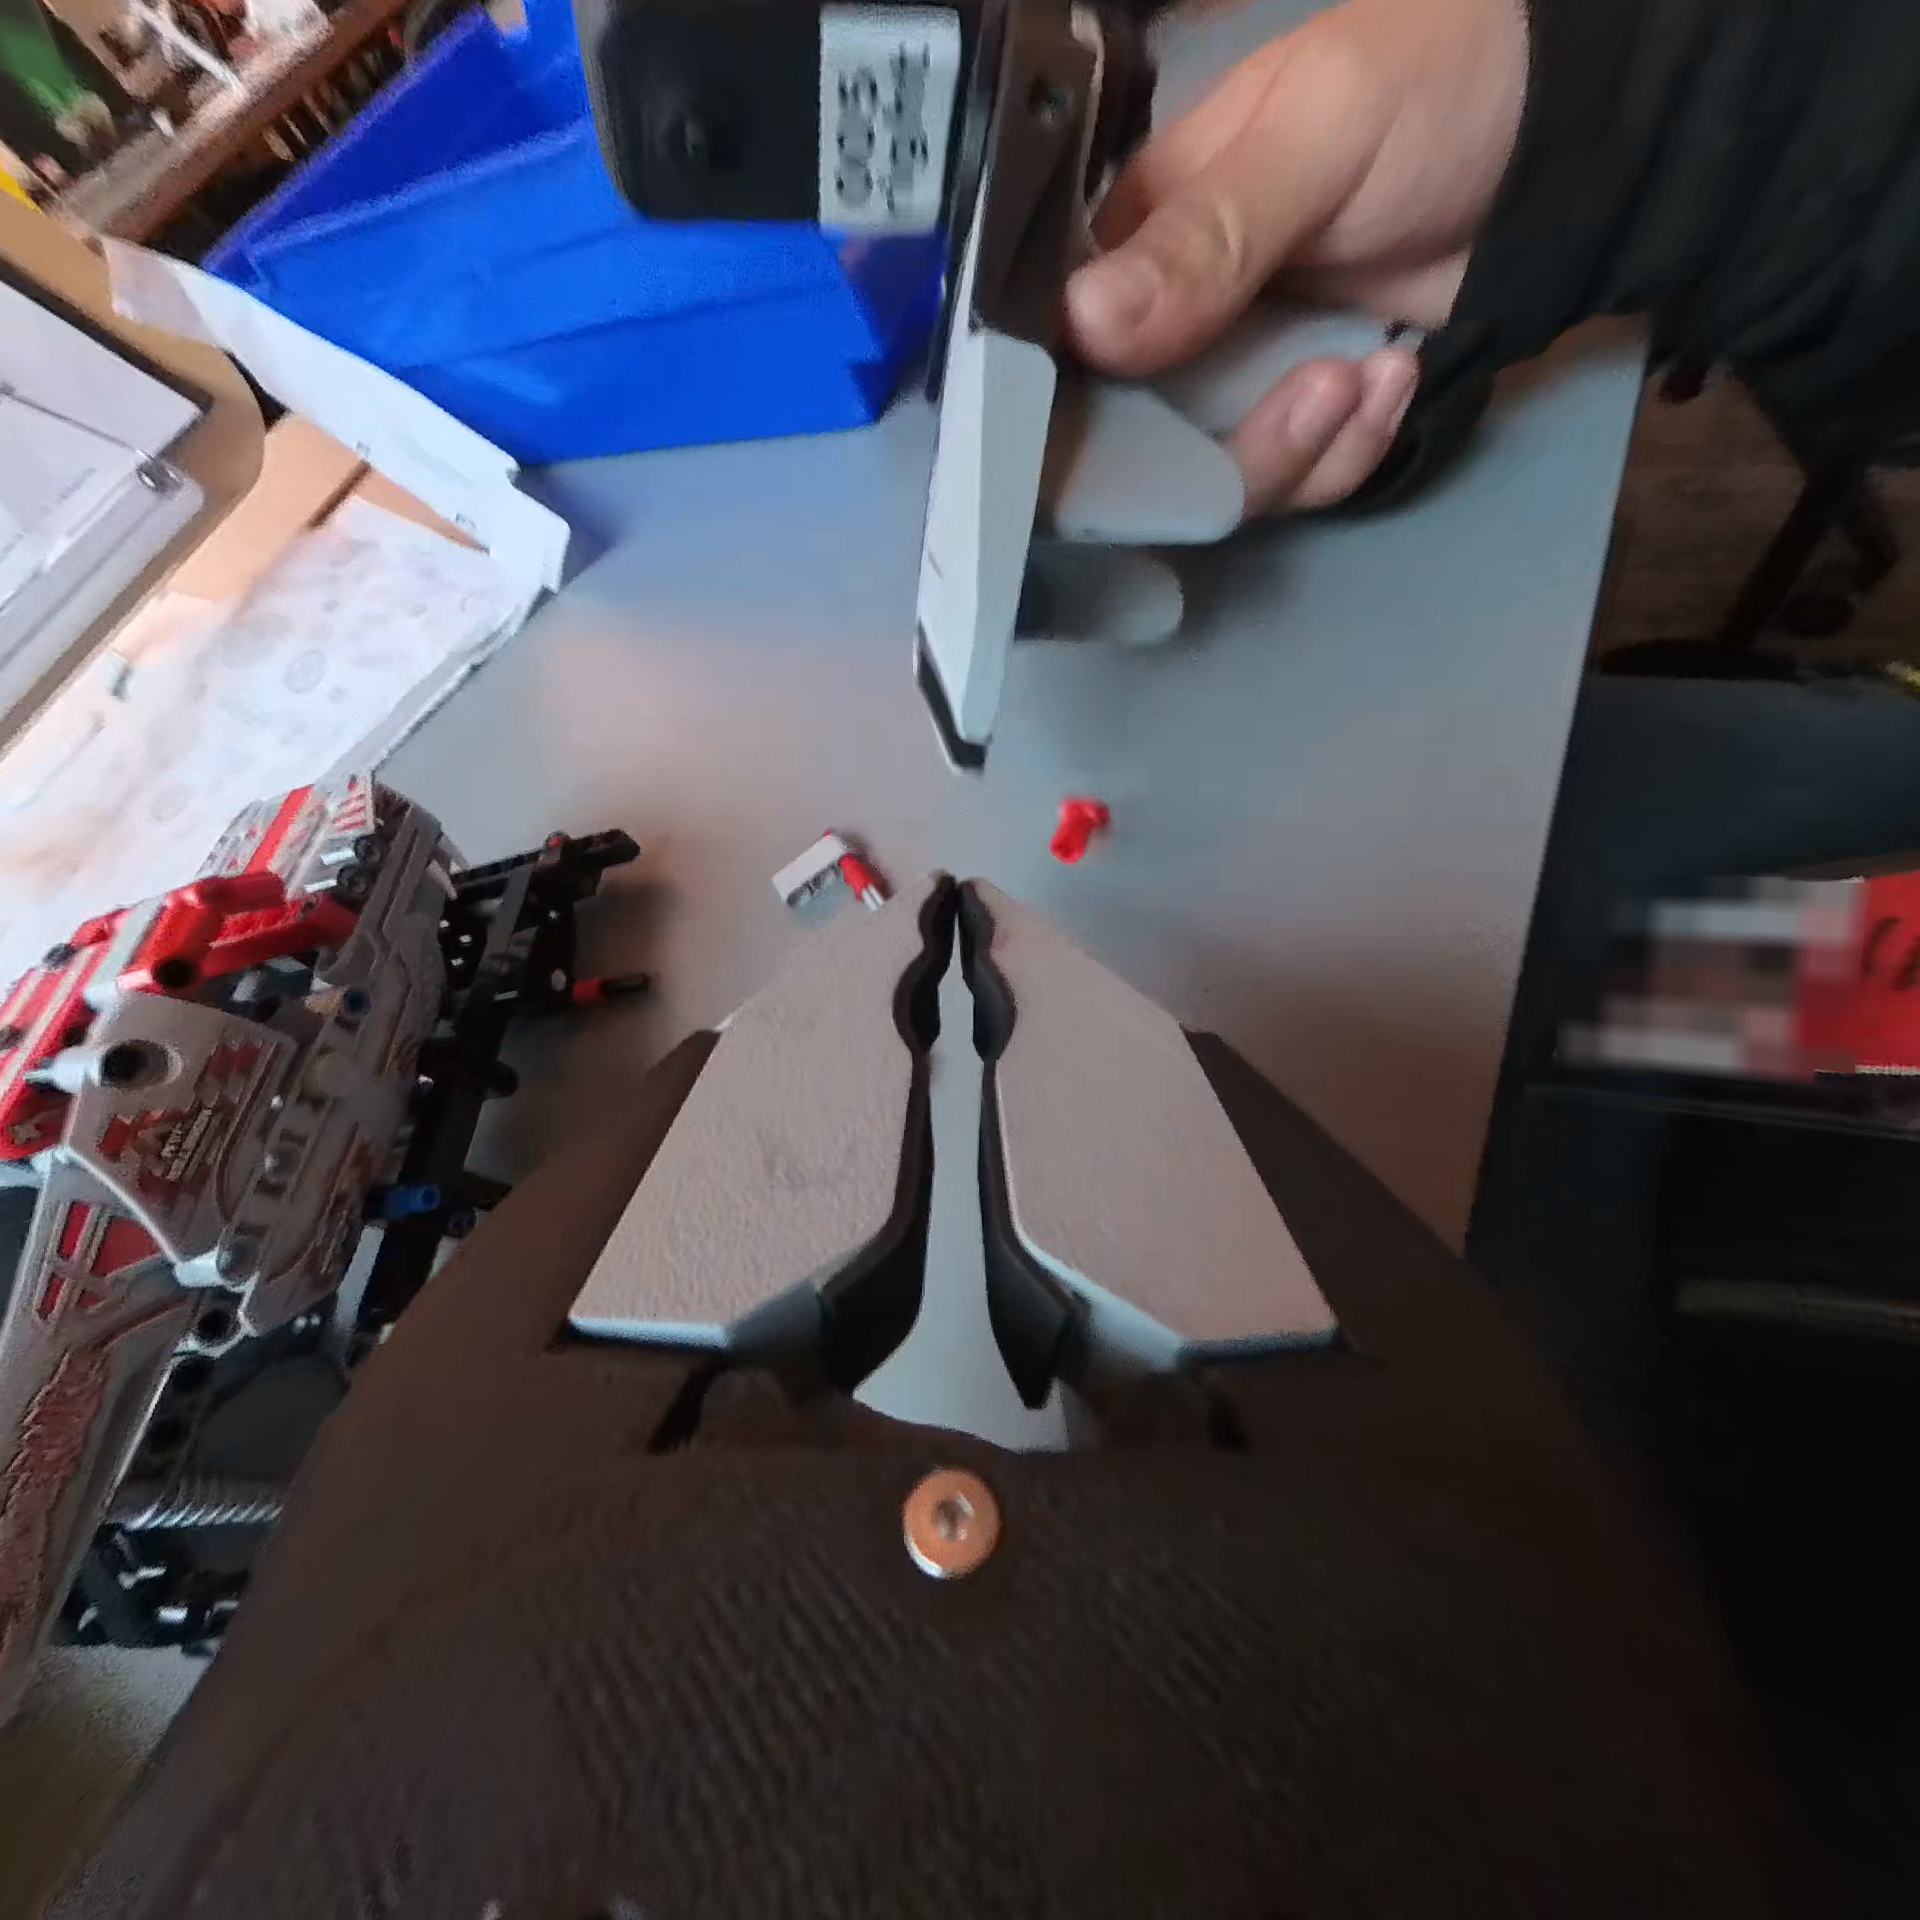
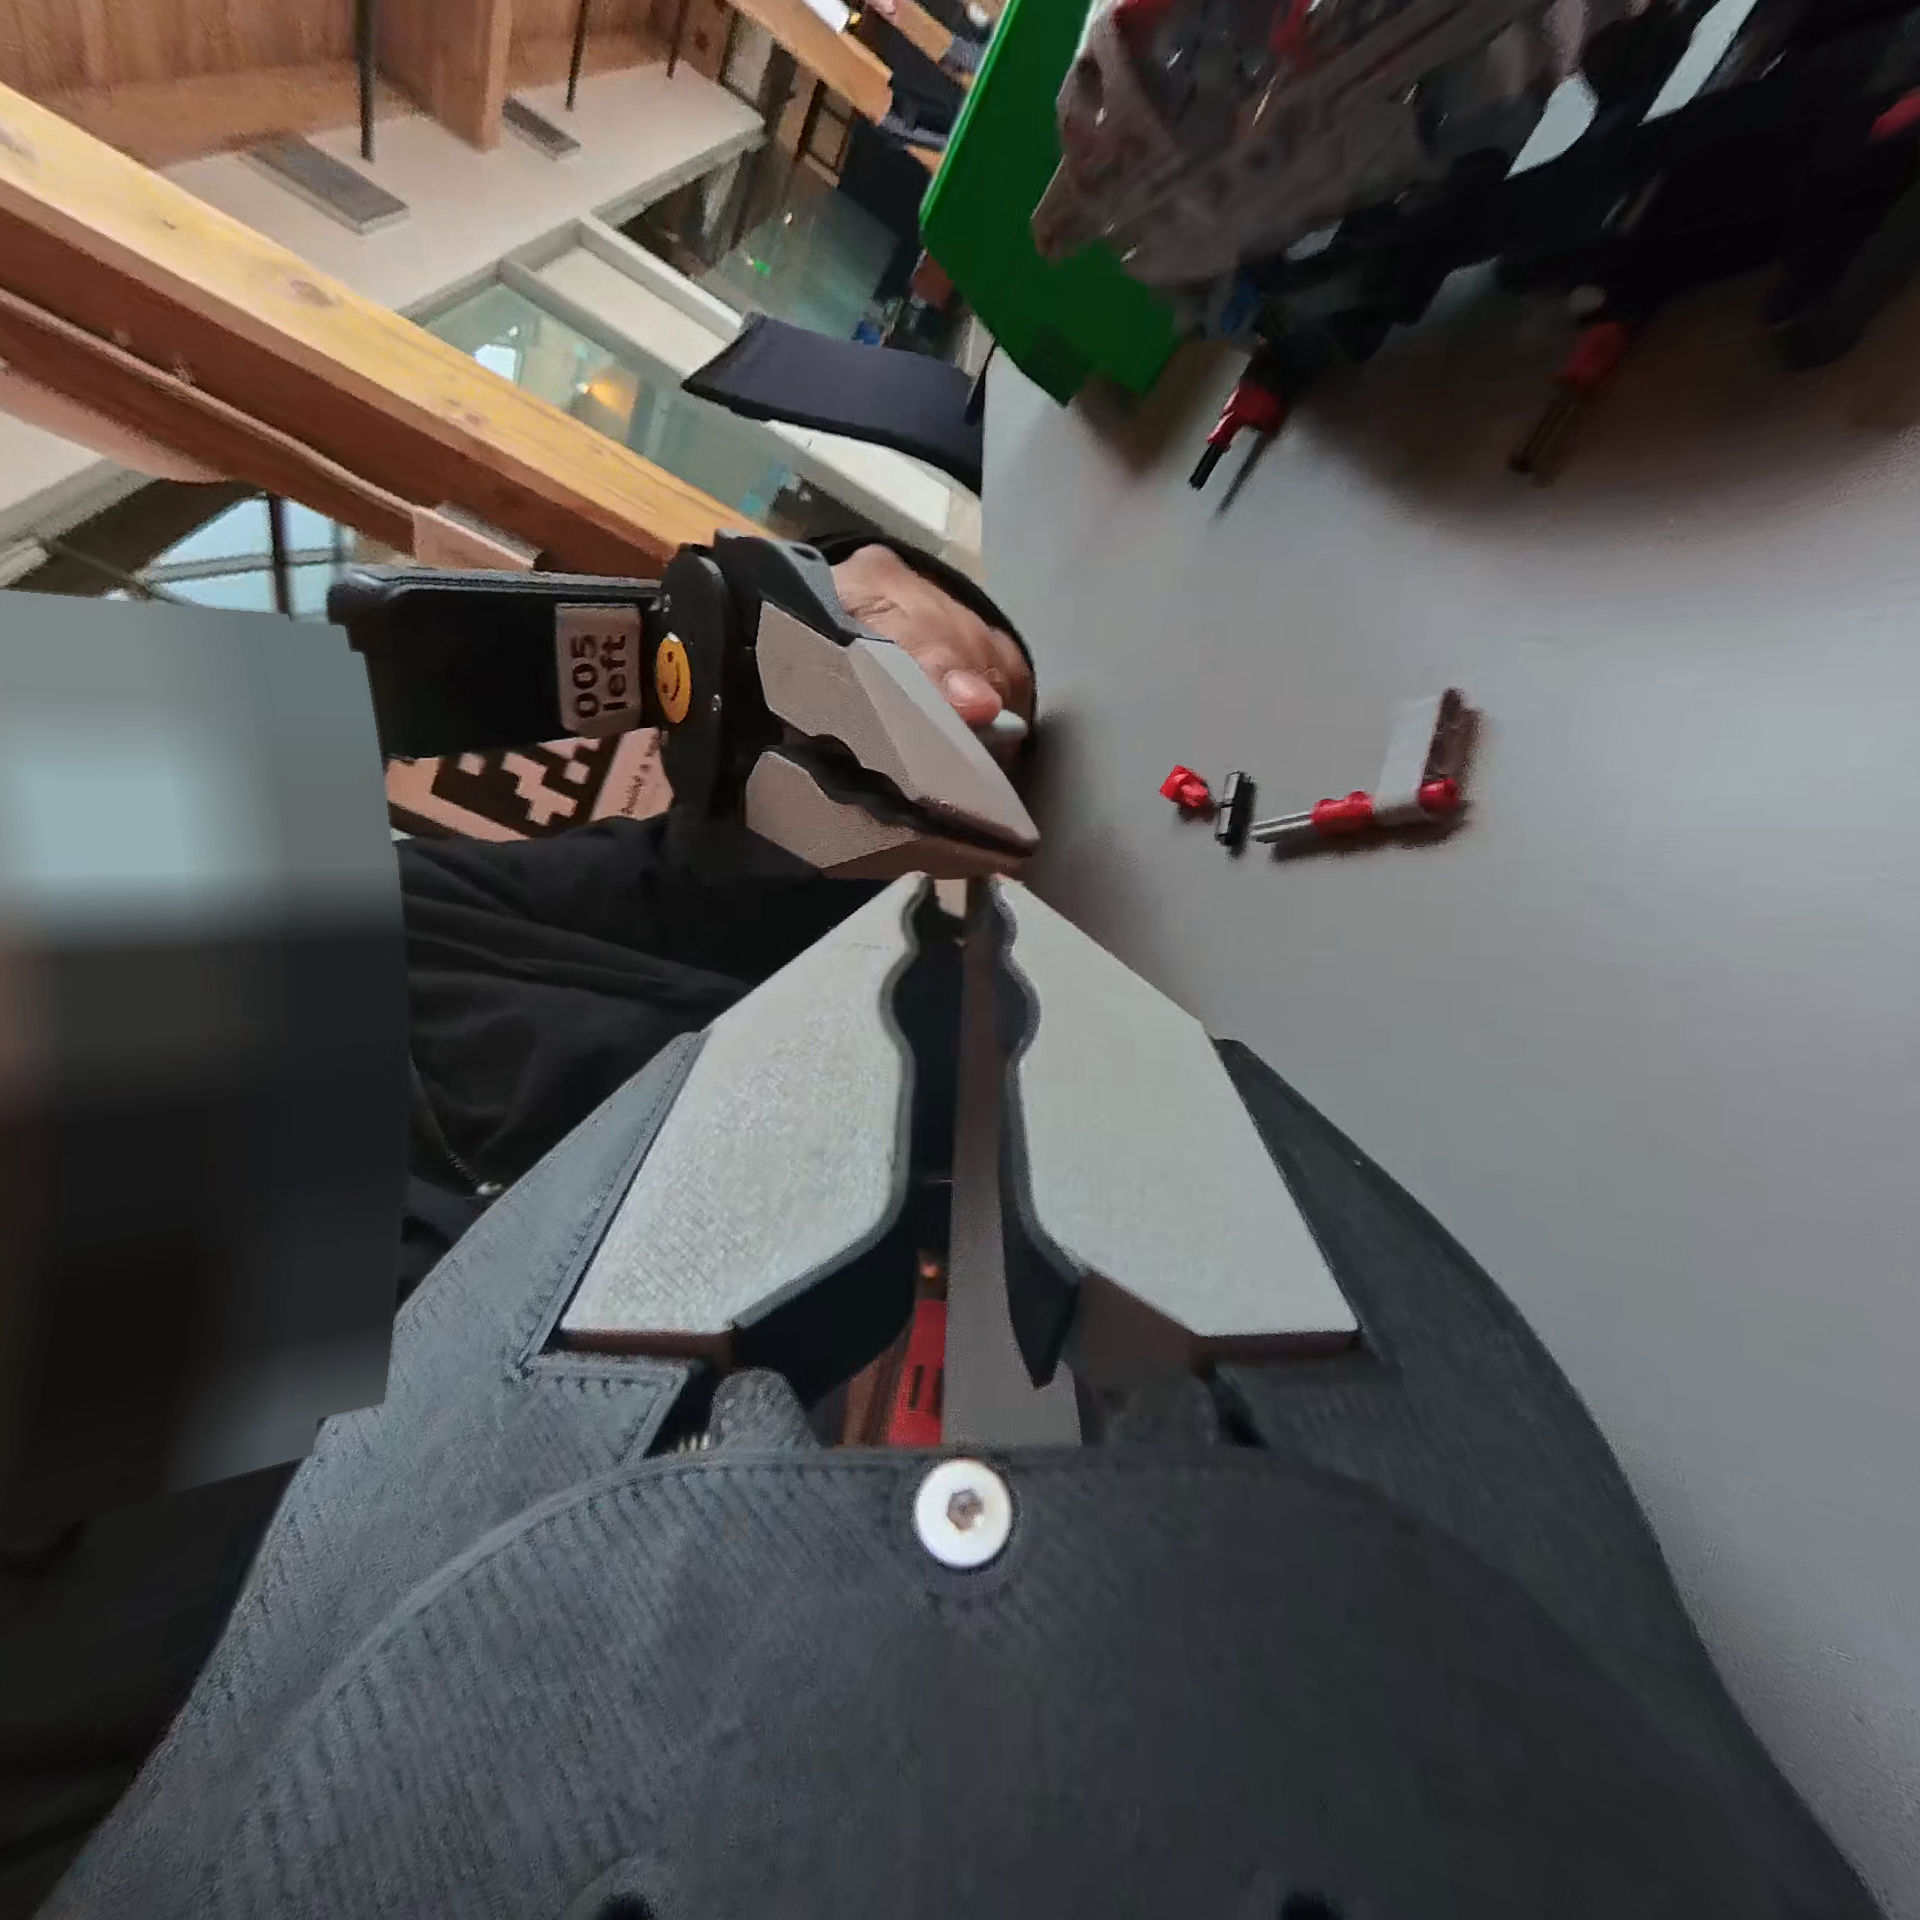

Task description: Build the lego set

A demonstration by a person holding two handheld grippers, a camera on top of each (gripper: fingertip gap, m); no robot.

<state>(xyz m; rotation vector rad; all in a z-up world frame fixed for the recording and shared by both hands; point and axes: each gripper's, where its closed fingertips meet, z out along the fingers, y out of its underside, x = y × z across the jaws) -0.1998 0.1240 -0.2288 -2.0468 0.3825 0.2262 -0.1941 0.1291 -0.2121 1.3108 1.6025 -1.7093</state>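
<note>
Grey worktop (image 1: 1299, 727) with loose parts and a half-built model.

A small red pin (image 1: 1078, 828) lies apart from a grey piece with a red-collared axle (image 1: 831, 871). The red, grey and black model (image 1: 208, 1091) stands at the left; printed sheets (image 1: 312, 623), a cardboard box (image 1: 208, 499) and a blue bin (image 1: 582, 260) sit behind.

Blue plastic bin (image 1: 582, 281) at the grey table's (image 1: 1299, 665) far edge, green board (image 2: 1023, 218) beyond.
</note>
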